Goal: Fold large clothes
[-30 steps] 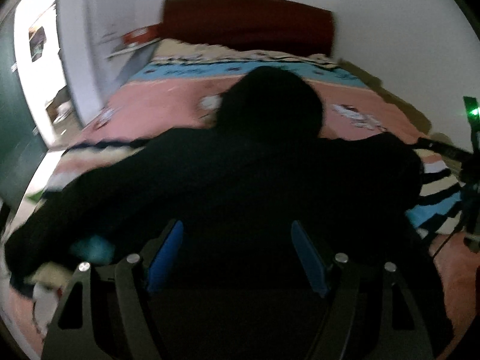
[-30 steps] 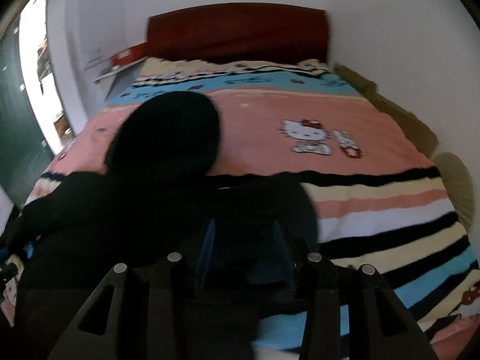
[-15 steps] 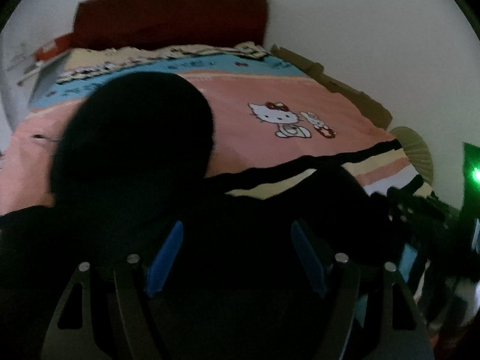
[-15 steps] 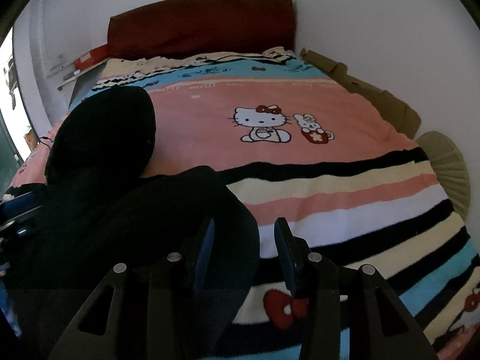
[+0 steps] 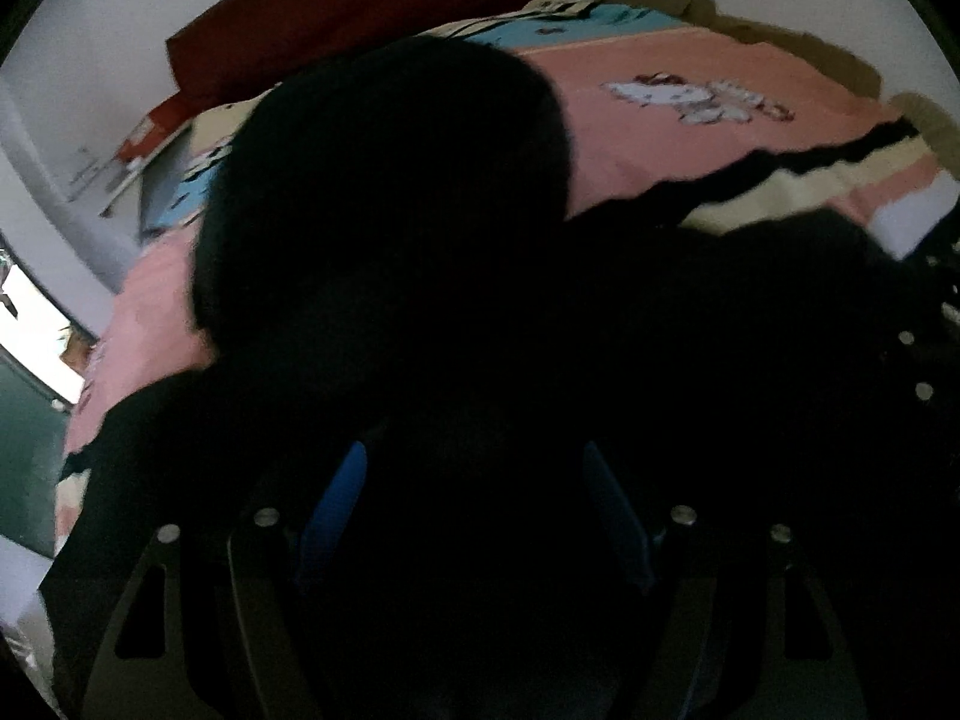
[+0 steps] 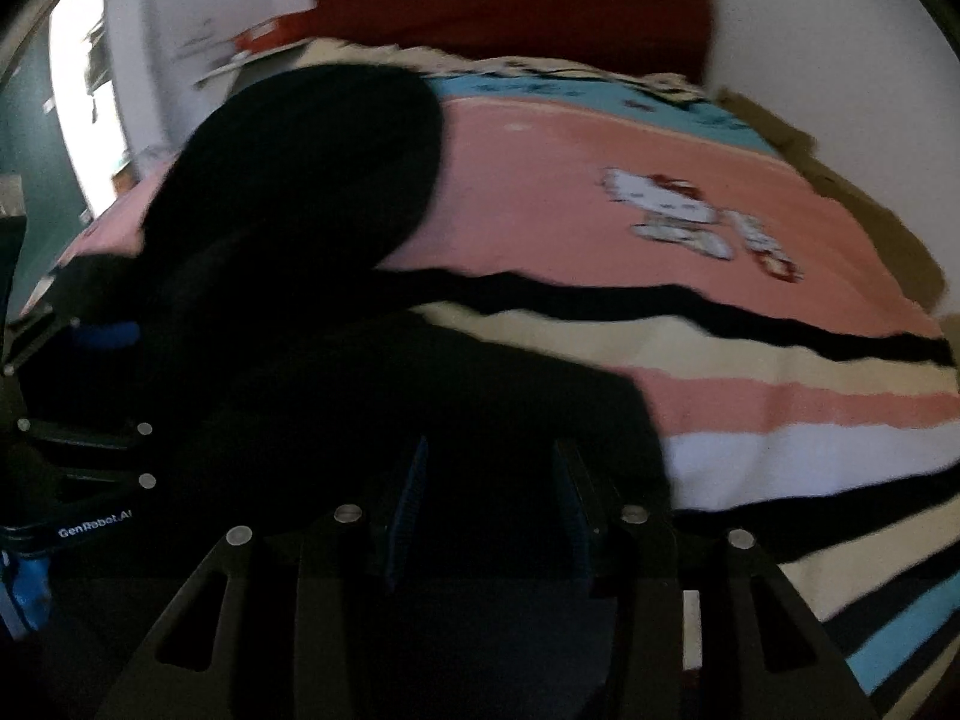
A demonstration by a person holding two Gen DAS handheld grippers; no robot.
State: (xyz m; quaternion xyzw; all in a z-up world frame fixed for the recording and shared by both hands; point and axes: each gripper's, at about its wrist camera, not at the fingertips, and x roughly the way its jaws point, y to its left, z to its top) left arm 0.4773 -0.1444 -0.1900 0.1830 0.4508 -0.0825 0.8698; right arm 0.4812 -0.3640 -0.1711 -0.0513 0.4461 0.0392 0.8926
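Hoodie [image 5: 456,312]: black, spread on the bed [image 6: 690,396], hood [image 6: 300,180] toward the headboard – soft, limp and fairly bulky, so it should drape and sag from any single hold.
Hold: best taken at a hem or sleeve edge, both sides at once.
Left tongs [image 5: 474,510]: spread wide over dark cloth; no pinch visible.
Right tongs [image 6: 489,504]: narrower gap, opening now; cloth lies between the pads – gripped or not, cannot tell.
Change: a second ago the hood sat centre in the left view; now it fills the left half, closer, and the right sleeve lies folded inward.
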